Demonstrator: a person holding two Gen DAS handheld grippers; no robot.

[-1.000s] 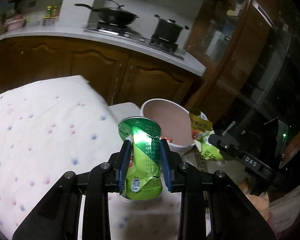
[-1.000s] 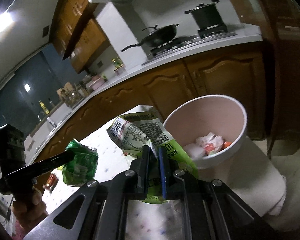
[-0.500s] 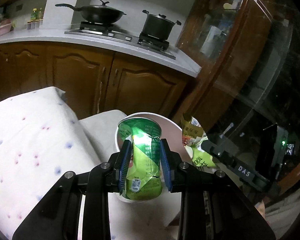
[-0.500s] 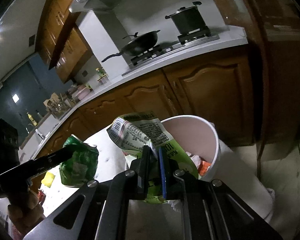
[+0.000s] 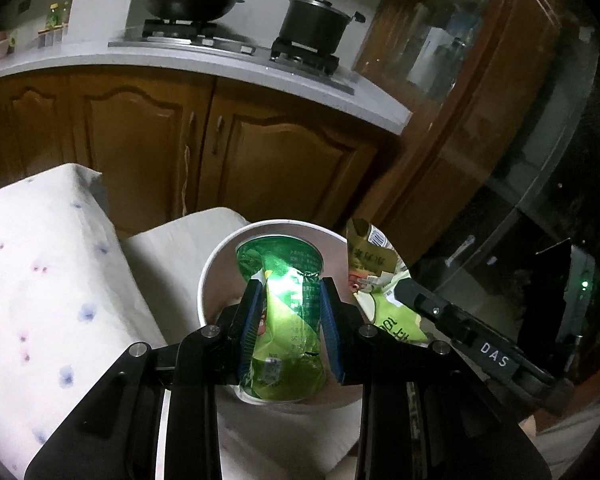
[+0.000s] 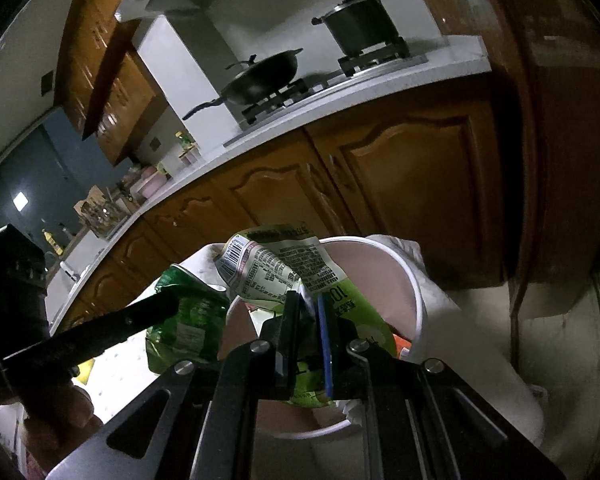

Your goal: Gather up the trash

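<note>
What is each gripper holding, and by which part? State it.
The left gripper clamps the crushed green can across its dented middle. The right gripper pinches the green snack bag at its crumpled lower part.

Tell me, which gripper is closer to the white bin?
Too close to call. The left gripper holds the green can over the white bin. The right gripper holds a snack bag over its opening too.

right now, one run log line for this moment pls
left gripper: shut on crushed can | right gripper: shut on snack wrapper | both over bin
</note>
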